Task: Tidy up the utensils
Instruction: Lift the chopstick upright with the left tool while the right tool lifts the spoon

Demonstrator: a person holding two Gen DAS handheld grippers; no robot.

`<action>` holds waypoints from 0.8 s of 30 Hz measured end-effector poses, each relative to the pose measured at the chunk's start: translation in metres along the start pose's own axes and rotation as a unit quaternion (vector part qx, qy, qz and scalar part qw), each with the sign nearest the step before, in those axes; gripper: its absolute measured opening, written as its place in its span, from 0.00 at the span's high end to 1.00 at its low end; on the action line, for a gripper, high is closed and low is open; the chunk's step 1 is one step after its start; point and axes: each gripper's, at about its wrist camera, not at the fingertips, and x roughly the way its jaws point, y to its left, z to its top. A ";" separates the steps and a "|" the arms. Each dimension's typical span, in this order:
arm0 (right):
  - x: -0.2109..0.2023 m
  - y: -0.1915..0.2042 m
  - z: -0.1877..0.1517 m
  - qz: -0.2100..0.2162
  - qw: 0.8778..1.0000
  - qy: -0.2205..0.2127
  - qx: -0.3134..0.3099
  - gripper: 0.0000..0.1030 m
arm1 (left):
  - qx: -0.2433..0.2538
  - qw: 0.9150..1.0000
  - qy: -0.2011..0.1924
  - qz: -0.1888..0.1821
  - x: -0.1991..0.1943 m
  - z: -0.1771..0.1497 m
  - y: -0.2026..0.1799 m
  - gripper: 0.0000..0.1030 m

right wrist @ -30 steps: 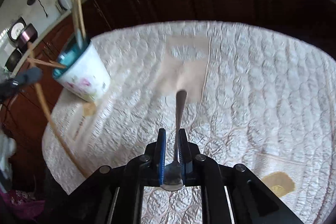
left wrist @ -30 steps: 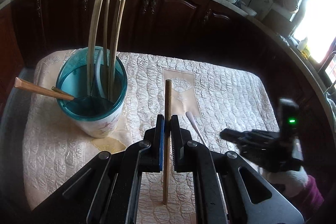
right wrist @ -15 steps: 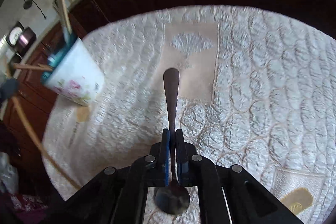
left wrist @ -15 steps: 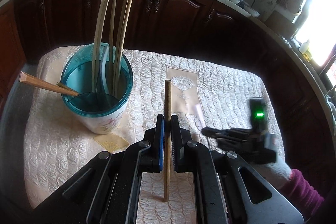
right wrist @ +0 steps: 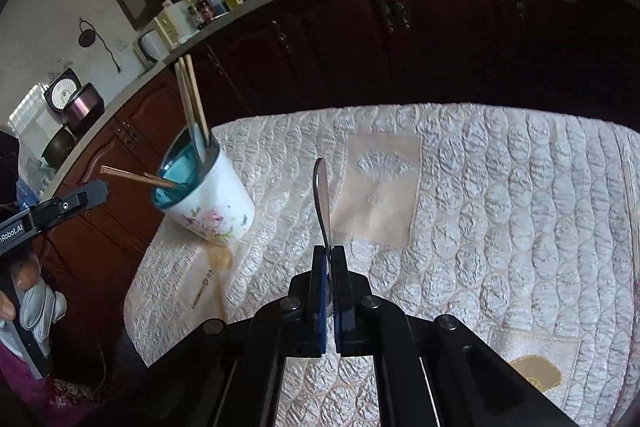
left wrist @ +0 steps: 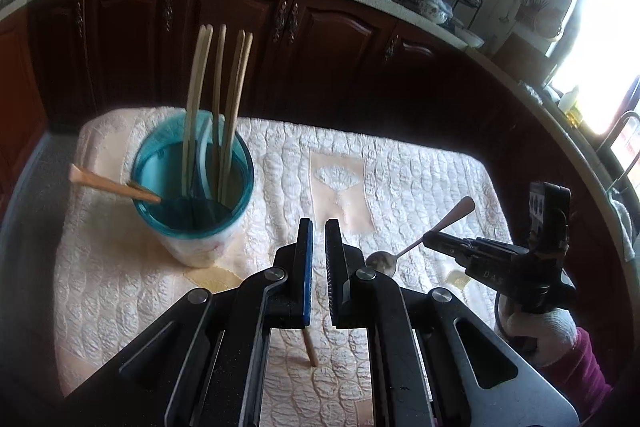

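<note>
A white floral cup with a teal inside [left wrist: 192,195] stands on the quilted cloth and holds several pale chopsticks [left wrist: 218,107] and a brown wooden utensil [left wrist: 108,183] leaning left. The cup also shows in the right wrist view [right wrist: 208,205]. My left gripper [left wrist: 316,231] is slightly open; only the lower end of a brown chopstick [left wrist: 310,347] shows below its jaws, resting on the cloth. My right gripper [right wrist: 329,255] is shut on a metal spoon [right wrist: 323,199], handle forward. From the left wrist view the spoon [left wrist: 420,239] hangs bowl-down from the right gripper [left wrist: 436,239].
A cream quilted cloth [left wrist: 400,179] covers the table. Dark wooden cabinets [left wrist: 240,39] and a counter with pots and bottles run behind. A gloved hand [left wrist: 540,331] holds the right gripper at the right table edge.
My left jaws have opened a little and the brown chopstick has slipped down out of them. The right gripper has lifted the spoon off the cloth and raised it.
</note>
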 end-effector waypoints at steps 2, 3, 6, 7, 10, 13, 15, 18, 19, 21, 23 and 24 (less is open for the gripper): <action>-0.001 0.008 0.007 0.002 1.000 -0.005 -0.010 0.98 | 0.000 1.000 -0.005 -0.001 -0.004 0.004 0.001 0.95; -0.001 0.010 0.011 0.003 1.000 -0.008 -0.013 0.98 | -0.001 1.000 -0.006 0.000 -0.004 0.006 0.002 0.95; 0.000 0.016 0.017 0.004 1.000 -0.012 -0.018 0.98 | -0.013 1.000 0.003 0.001 0.001 0.006 0.008 0.95; 0.000 0.015 0.016 0.004 1.000 -0.012 -0.018 0.98 | -0.015 1.000 0.010 -0.003 0.005 0.004 0.009 0.95; 0.002 0.012 0.012 0.002 1.000 -0.006 -0.016 0.98 | -0.014 1.000 0.019 0.004 0.019 -0.002 0.005 0.95; 0.004 0.006 0.007 0.002 1.000 -0.001 -0.010 0.98 | -0.011 0.999 0.052 0.010 0.053 -0.009 -0.001 0.91; 0.004 0.003 0.005 0.003 1.000 0.000 -0.007 0.98 | -0.007 0.997 0.077 0.025 0.081 -0.013 -0.004 0.87; 0.002 0.000 0.000 0.002 1.000 0.003 -0.004 0.98 | -0.002 0.993 0.107 0.047 0.123 -0.014 -0.008 0.83; 0.001 -0.002 -0.001 0.002 1.000 0.005 -0.002 0.98 | 0.005 0.991 0.118 0.057 0.142 -0.013 -0.011 0.80; 0.000 -0.005 -0.003 0.002 1.000 0.006 0.000 0.98 | 0.011 0.987 0.132 0.087 0.172 -0.010 -0.013 0.78; -0.001 -0.006 -0.005 0.002 1.000 0.007 0.003 0.98 | 0.011 0.983 0.146 0.107 0.199 -0.007 -0.011 0.78; -0.002 -0.007 -0.006 0.001 1.000 0.007 0.004 0.98 | 0.011 0.982 0.155 0.109 0.211 -0.007 -0.010 0.78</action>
